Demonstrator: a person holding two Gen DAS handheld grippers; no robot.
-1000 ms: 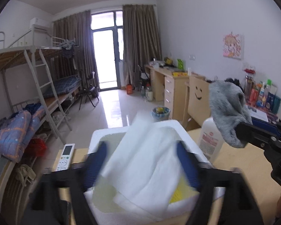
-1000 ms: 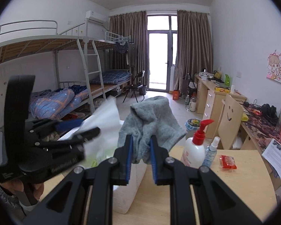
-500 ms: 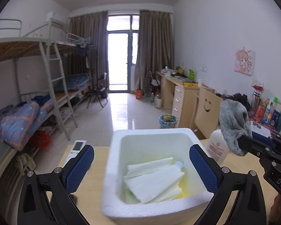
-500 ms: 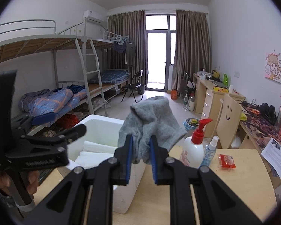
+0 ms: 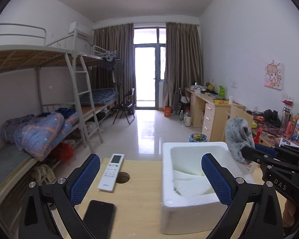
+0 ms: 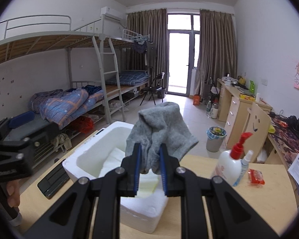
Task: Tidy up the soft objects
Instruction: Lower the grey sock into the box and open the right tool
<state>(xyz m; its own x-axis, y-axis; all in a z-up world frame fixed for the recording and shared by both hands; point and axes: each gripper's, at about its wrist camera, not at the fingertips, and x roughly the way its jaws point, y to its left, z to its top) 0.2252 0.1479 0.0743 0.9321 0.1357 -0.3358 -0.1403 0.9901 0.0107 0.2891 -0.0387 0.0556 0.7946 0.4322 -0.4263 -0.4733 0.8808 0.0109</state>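
In the white foam box (image 5: 189,205) on the tabletop (image 5: 137,203) the white cloth (image 5: 191,181) now lies released; a second ago it hung between the left tongs (image 5: 149,181), which now stand wide apart, empty and drawn left. One soft item judged stowed. The right tongs (image 6: 149,167) are clamped on the grey sock (image 6: 161,133), held above the box's near rim, not yet inside
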